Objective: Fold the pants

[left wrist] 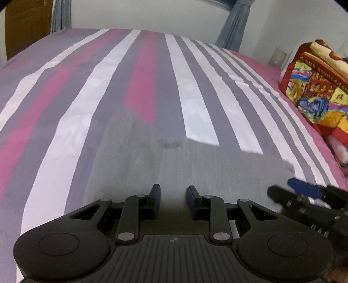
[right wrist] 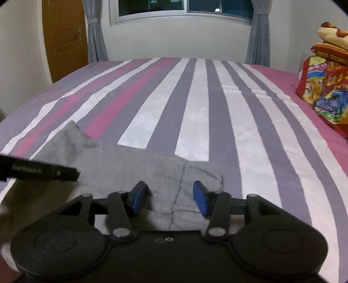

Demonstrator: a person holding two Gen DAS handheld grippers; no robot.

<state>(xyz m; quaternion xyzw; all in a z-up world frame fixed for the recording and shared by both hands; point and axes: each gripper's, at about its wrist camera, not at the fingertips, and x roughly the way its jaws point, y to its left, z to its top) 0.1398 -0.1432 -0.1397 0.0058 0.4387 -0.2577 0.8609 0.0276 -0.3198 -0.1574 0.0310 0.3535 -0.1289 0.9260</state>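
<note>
A bed (right wrist: 217, 113) covered by a sheet striped in pink, grey and white is seen below a window (right wrist: 184, 8) with grey curtains. A bright patterned blanket (right wrist: 326, 95) is piled at its right edge. Grey pants (right wrist: 130, 165) are laid flat on the near part of the sheet. The right gripper (right wrist: 171, 198) is held over them with its blue fingers spread and nothing pinched. The left gripper (left wrist: 174, 200) is held over the pants with a narrow gap between its fingers, nothing clamped.

The red patterned blanket (left wrist: 313, 87) at the bed's right side carries yellow lettering along its band, inverted and too blurred to make out. White print on the left gripper's (right wrist: 39, 172) black side is also unreadable.
</note>
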